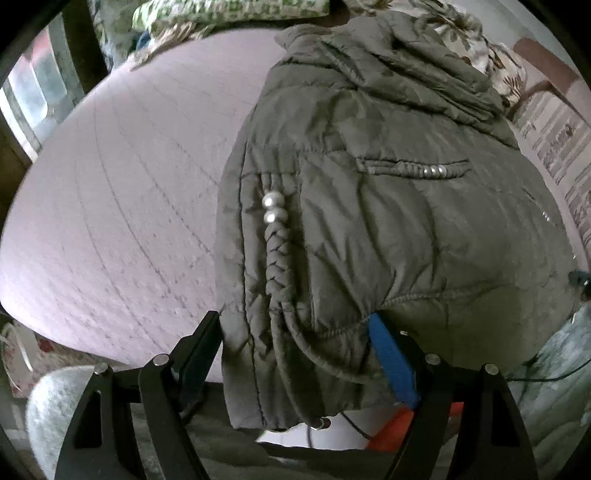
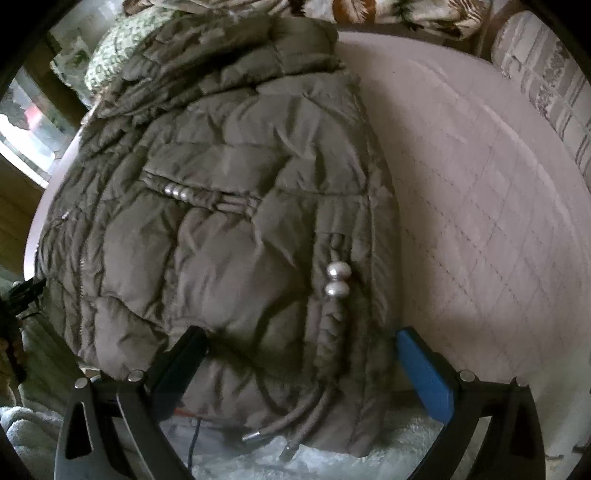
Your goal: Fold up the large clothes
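An olive-grey puffer jacket [image 1: 369, 221] [image 2: 240, 221] lies flat on a pale pink quilted bed [image 1: 110, 184] [image 2: 480, 221], hood toward the far end. Its hem hangs over the near bed edge. Braided cords with pearl beads [image 1: 272, 208] [image 2: 337, 280] run down each side. My left gripper [image 1: 295, 332] stands open over one hem corner, with the fabric between its black and blue fingers. My right gripper [image 2: 301, 341] is open the same way over the other hem corner, where the drawstring ends [image 2: 255, 437] dangle. Neither pair of pads visibly presses the cloth.
Patterned pillows [image 1: 221, 11] [image 2: 110, 62] sit at the head of the bed. A newsprint-patterned cloth [image 1: 554, 147] [image 2: 546, 74] lies along one side. Below the bed edge are fluffy pale fabric [image 1: 48, 406] [image 2: 369, 461] and an orange item [image 1: 399, 424].
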Action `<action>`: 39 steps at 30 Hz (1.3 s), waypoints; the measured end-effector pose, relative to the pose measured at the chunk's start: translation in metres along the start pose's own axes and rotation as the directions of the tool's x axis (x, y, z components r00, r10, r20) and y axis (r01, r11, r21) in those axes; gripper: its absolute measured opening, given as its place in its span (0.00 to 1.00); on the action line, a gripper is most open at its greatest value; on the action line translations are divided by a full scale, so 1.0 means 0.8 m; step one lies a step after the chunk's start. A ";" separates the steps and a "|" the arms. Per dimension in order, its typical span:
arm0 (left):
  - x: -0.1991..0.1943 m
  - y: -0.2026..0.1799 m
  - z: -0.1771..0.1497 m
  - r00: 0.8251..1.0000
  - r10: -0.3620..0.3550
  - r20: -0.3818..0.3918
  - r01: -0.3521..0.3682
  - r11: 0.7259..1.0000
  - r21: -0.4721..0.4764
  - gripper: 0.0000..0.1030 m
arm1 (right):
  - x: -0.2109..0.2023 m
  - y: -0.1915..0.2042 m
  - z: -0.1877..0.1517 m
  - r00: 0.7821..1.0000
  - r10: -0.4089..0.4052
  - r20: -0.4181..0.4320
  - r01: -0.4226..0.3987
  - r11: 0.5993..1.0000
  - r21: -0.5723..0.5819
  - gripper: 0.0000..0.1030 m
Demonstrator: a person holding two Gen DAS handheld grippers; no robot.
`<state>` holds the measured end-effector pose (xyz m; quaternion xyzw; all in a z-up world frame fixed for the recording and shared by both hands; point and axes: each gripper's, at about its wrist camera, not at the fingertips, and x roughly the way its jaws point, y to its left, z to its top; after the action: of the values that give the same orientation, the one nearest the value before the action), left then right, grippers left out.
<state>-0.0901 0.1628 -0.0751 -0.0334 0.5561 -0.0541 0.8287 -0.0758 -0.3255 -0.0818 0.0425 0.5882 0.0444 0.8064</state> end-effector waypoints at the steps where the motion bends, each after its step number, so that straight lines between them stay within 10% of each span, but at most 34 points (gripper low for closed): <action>1: 0.000 0.002 -0.001 1.000 -0.007 0.000 0.007 1.000 -0.003 0.79 | 0.001 -0.002 -0.001 1.000 0.009 -0.001 -0.009 1.000 0.016 1.00; 16: 0.026 -0.005 0.005 1.000 0.018 -0.001 -0.018 0.999 0.030 0.89 | 0.025 -0.041 -0.018 0.993 0.112 -0.037 -0.108 0.989 0.098 0.96; 24: 0.018 -0.034 0.000 0.999 -0.024 0.036 0.020 0.995 0.098 0.25 | 0.010 -0.018 -0.013 0.981 0.192 0.001 -0.191 0.977 0.091 0.37; 39: -0.050 -0.033 0.029 0.970 -0.138 0.199 0.124 0.989 0.080 0.13 | -0.072 -0.012 0.008 0.945 0.276 0.177 -0.288 0.957 0.043 0.17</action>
<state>-0.0852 0.1413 -0.0262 -0.0476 0.4625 -0.1235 0.8767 -0.0871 -0.3419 -0.0268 0.1574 0.5068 0.1354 0.8367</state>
